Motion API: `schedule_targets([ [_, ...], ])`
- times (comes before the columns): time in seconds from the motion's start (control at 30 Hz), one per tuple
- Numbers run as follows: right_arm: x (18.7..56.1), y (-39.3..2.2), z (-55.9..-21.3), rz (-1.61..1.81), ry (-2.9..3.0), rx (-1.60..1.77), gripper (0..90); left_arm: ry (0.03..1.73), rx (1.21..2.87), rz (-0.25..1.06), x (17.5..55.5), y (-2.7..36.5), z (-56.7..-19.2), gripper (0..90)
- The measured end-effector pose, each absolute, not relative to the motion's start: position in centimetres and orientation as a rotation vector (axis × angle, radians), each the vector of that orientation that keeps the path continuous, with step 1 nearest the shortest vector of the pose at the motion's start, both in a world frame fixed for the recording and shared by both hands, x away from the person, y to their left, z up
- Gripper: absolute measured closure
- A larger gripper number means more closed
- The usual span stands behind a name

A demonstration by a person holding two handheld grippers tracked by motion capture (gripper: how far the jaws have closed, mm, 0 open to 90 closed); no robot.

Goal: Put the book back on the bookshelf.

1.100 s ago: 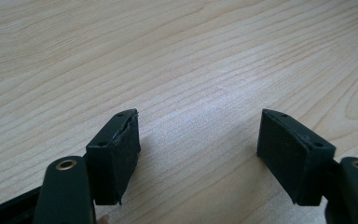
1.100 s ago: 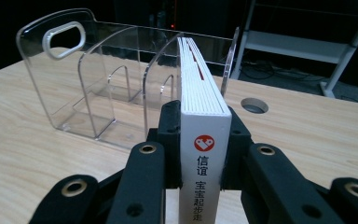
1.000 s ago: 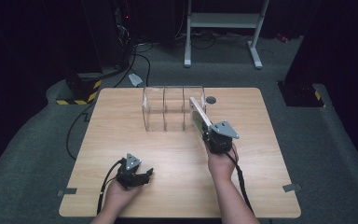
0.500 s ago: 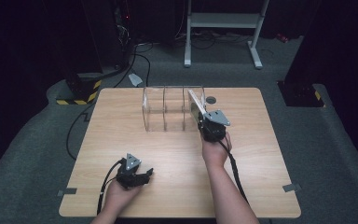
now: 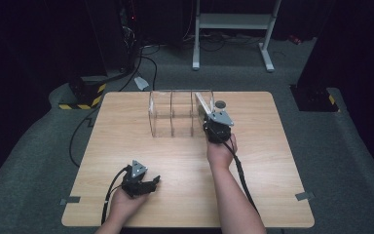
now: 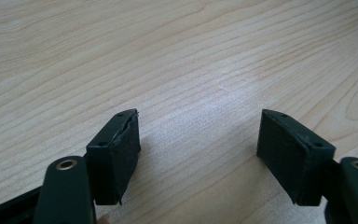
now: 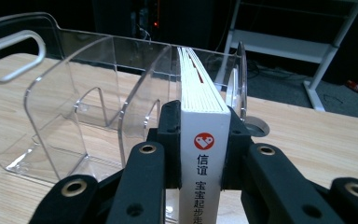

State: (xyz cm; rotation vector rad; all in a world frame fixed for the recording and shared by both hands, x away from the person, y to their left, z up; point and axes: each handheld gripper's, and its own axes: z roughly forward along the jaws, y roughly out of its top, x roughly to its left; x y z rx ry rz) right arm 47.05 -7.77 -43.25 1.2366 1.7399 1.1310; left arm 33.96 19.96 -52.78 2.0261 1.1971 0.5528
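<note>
A clear acrylic rack (image 5: 175,114) with three upright slots stands at the back middle of the wooden table (image 5: 272,161). My right gripper (image 5: 208,119) is shut on a white-spined book (image 5: 202,104) with a red logo and dark characters. In the right gripper view the book (image 7: 203,88) stands on edge between the jaws of that gripper (image 7: 204,126), reaching into the rack's (image 7: 74,93) right-hand slot. My left gripper (image 5: 151,182) rests near the front left of the table. In its own view the left gripper (image 6: 198,140) stands open over bare wood.
A small round grey disc (image 5: 220,104) lies on the table just right of the rack, also as the disc (image 7: 256,125) past the book. Behind the table stand a white metal frame (image 5: 233,22), floor cables and a yellow-black striped block (image 5: 85,95).
My right hand has carried the book away from me and a little left, up to the rack, and the book now stands straighter in the right-hand slot. The left hand has stayed put.
</note>
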Motion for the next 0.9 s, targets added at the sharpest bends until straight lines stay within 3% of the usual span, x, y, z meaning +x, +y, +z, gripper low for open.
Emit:
schedule_targets([
  [0.9,47.32,-7.56,-43.82,1.117,1.709,1.250,74.1,1.197,2.023,0.554,33.92,19.95,-52.80,29.8],
])
